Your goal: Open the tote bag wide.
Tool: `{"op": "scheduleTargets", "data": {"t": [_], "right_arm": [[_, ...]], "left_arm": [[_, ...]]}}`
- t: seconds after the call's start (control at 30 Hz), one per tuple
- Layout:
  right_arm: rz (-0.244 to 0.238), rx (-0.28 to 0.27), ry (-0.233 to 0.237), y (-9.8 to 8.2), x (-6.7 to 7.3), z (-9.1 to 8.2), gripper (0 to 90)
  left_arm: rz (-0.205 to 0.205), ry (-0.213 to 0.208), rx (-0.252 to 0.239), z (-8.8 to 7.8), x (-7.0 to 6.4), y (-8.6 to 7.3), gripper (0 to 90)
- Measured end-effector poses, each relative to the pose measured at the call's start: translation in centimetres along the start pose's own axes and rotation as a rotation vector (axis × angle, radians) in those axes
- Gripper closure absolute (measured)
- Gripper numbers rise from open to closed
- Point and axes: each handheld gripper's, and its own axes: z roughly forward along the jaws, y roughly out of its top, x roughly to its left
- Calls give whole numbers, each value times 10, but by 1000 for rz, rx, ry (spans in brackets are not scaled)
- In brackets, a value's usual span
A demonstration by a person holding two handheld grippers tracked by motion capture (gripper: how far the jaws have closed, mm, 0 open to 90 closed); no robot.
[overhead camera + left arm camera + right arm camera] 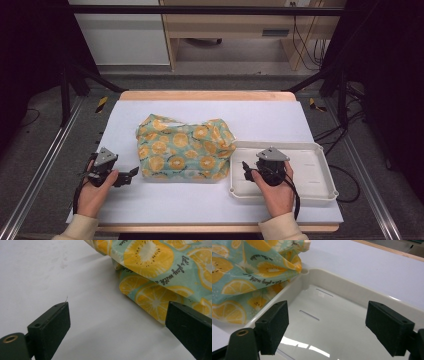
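Both my cuffs are cream-coloured sleeves point(82, 226). My left gripper point(131, 173) is a black body topped by a grey three-cornered plate with small dark screws; a black cable loops under the wrist. My right gripper point(244, 168) is the same build, its cable trailing back along the forearm. Up close, the jaws are matte black rectangular blocks, each with small recessed holes near the corners. A brass-ringed eyelet point(10, 339) sits at the base of one jaw on each.
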Motion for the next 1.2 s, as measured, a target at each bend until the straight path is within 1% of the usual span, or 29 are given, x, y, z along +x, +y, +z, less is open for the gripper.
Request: {"op": "scheduleTargets", "data": {"t": [0.13,0.3,0.37,0.4,0.43,0.47,0.5,0.57,0.67,0.7,0.73,0.77,0.8,0.87,0.93,0.97,1.03,1.1,1.13,1.17,1.2], "right_arm": [[1,-1,-3,-1,-1,-1,186],[-5,3,-1,0,2,-1,185],[-18,-13,1,1,2,-3,203],[-15,-19,8,2,3,-4,205],[-24,-21,13,4,4,-5,205],[-26,-20,24,7,5,-6,205],[-30,-21,41,11,6,-7,199],[-33,-14,83,22,9,-9,192],[-66,5,114,41,14,-11,155],[-72,18,122,49,15,-11,147],[-84,21,125,58,16,-10,143],[-88,21,133,64,17,-9,142],[-102,20,150,74,18,-7,142],[-130,18,160,88,19,-4,157],[-159,18,169,102,21,3,189],[-169,23,172,109,22,7,198],[-170,31,194,120,22,20,245],[-162,51,207,131,21,36,249],[-164,53,208,134,21,42,254],[-148,55,217,137,22,49,254],[-124,57,234,141,21,58,244]], "left_arm": [[7,-6,-8,0,-2,1,57],[23,-18,-15,-1,-4,2,56],[26,-28,-23,-4,-5,3,56],[27,-30,-34,-6,-5,5,56],[44,-32,-40,-8,-5,7,56],[53,-32,-44,-10,-5,10,56],[47,-36,-54,-11,-5,14,56],[54,-53,-78,-14,-2,26,57],[92,-24,-76,-12,2,45,58],[108,-15,-68,-10,5,55,60],[120,-7,-63,-9,6,61,61],[139,-4,-55,-6,9,71,65],[152,-1,-51,-5,10,79,68],[175,5,-50,-2,13,92,70],[182,5,-49,3,17,104,75],[179,5,-60,7,19,109,76],[183,-6,-53,17,22,117,89],[184,-14,-40,26,25,121,88],[181,-15,-30,30,26,123,87],[160,-29,-30,36,28,124,86],[149,-42,-30,40,29,124,86]]}}
